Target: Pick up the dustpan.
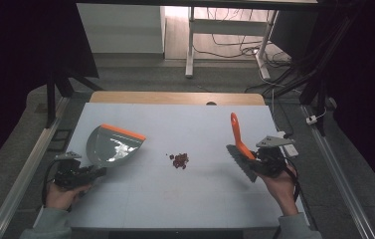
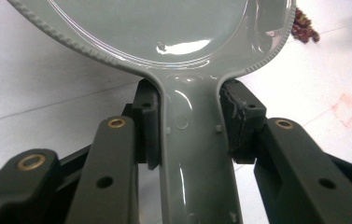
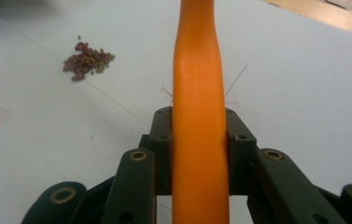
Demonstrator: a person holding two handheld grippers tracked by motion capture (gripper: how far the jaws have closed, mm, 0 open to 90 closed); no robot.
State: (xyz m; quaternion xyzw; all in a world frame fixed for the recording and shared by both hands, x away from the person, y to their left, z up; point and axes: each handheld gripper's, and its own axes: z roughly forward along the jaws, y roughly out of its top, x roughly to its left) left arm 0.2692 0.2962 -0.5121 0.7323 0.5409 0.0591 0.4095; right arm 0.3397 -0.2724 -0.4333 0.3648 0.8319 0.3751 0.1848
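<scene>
A grey dustpan [image 1: 109, 145] with an orange front lip lies at the left of the white table, its mouth toward the middle. My left gripper [image 1: 95, 172] is shut on the dustpan's handle [image 2: 193, 140], both pads pressed against its sides. A hand brush [image 1: 239, 149] with an orange handle [image 3: 198, 116] and grey bristles is at the right; my right gripper [image 1: 254, 158] is shut on that handle, which points toward the table's far side. A small heap of dark red crumbs [image 1: 179, 160] lies on the table between pan and brush, also seen as crumbs [image 3: 87, 60] and crumbs [image 2: 304, 29].
The white table top [image 1: 175, 194] ends at a wooden strip along the far edge. Metal rails run down both sides. Beyond the table stand a white desk frame [image 1: 191, 45] and loose cables on the floor.
</scene>
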